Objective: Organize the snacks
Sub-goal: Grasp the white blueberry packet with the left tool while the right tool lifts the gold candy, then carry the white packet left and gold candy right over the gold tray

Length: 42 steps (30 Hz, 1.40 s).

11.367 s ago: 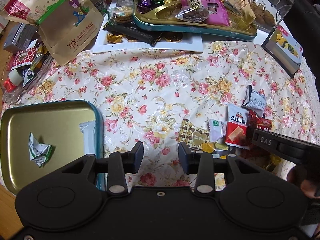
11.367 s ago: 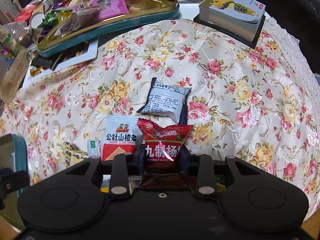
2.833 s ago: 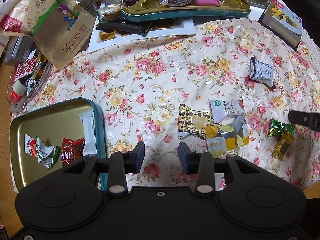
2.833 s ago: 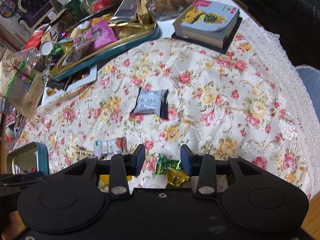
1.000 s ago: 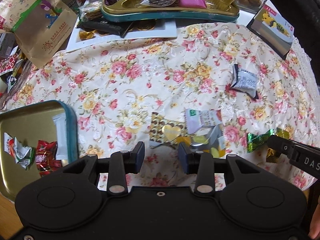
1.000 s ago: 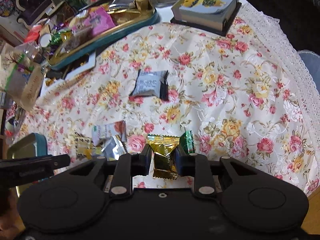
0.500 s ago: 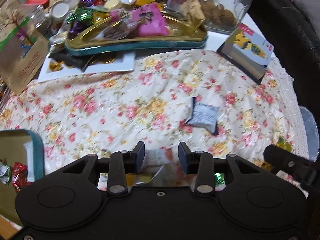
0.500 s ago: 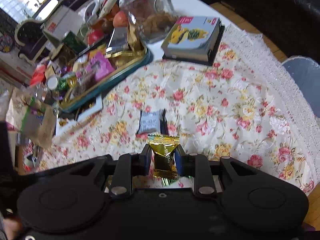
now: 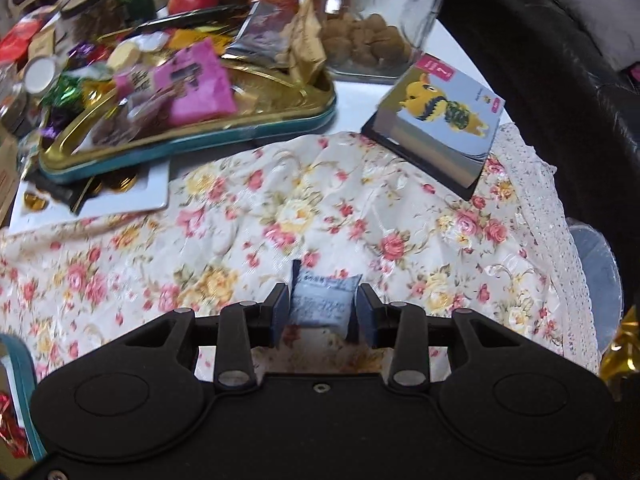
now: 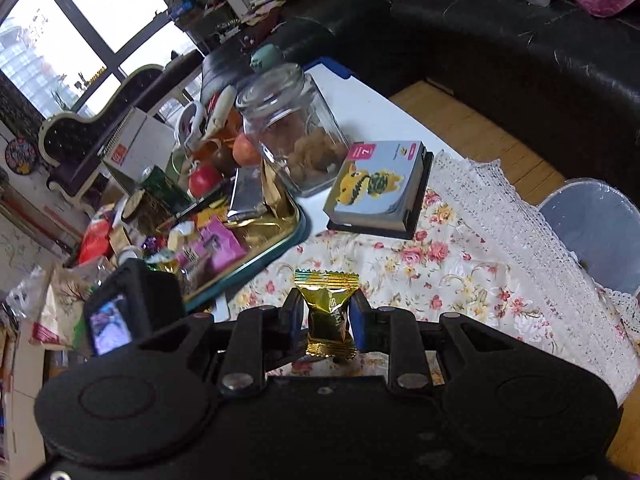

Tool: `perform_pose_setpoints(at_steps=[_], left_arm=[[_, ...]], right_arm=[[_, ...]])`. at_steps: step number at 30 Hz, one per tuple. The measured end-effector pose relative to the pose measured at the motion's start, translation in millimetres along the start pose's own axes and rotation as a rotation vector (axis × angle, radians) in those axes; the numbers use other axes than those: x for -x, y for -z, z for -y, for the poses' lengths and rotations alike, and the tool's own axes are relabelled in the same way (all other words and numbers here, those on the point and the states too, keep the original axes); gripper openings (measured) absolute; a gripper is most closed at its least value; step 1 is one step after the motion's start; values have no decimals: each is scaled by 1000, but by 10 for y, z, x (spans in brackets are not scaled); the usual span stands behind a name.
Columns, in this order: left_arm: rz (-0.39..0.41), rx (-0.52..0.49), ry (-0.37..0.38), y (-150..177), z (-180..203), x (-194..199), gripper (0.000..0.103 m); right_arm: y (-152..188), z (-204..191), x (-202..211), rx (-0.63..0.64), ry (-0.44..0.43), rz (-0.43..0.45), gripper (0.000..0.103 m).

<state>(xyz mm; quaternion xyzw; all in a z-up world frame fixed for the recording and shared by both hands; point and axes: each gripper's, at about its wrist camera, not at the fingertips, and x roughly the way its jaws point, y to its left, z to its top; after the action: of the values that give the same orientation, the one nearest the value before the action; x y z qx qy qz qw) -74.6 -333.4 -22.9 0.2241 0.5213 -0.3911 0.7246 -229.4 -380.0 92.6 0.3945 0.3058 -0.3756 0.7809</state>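
Snacks are in both views: a gold candy (image 10: 327, 312) sits pinched between the two fingers of the right tool (image 10: 326, 320), lifted off the flowered cloth (image 10: 460, 272). Its wrapper is shiny gold with crimped ends, and the dark writing on it is too small to read. The bottom of the candy hides behind the tool body.

The left tool (image 9: 322, 312) is half open, with its fingers on either side of a grey-blue packet (image 9: 322, 302) that lies on the flowered cloth (image 9: 280, 208). The pads do not seem to press it. The packet's near end is hidden by the tool, and its print is blurry.

A small teal tin (image 9: 22, 364) is cut off at the left edge, near the left tool, with a bit of red wrapper (image 9: 10, 432) inside. A scrap of gold foil (image 9: 622, 348) shows at the right edge.

The counter (image 10: 360, 116) is white under the cloth. Behind the packet stands a big gold tray (image 9: 256, 108) piled with sweets, beside it a glass jar (image 9: 376, 20) of brown balls and a small book (image 9: 448, 120) with a yellow animal on it. A black sofa (image 10: 500, 28) and wooden floor (image 10: 480, 132) lie beyond the counter, and a window (image 10: 80, 20) is far back.
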Motion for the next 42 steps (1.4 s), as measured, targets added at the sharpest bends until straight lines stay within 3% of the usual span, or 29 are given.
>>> perform_pose_setpoints(at_steps=[9,22,33,37,42], left_arm=[[-43,-37,-22,-20,144,-300,48],[-1,-16,-75,-19,88,-321,48],[11,-69,-85,41,197,-431,55],[-35,-40,-59,42,152,-534,56],[-28,-20,-64,39,151,-568,58]], right_arm=[[-88,60,85,-58,-24,28,27],[-120,103,153,-77,-51,30,27],[-125,96,130,-94,-68,11,27],[-130,103,127,-96,-68,10,27],[-131,104,120,-98,-68,7,27]])
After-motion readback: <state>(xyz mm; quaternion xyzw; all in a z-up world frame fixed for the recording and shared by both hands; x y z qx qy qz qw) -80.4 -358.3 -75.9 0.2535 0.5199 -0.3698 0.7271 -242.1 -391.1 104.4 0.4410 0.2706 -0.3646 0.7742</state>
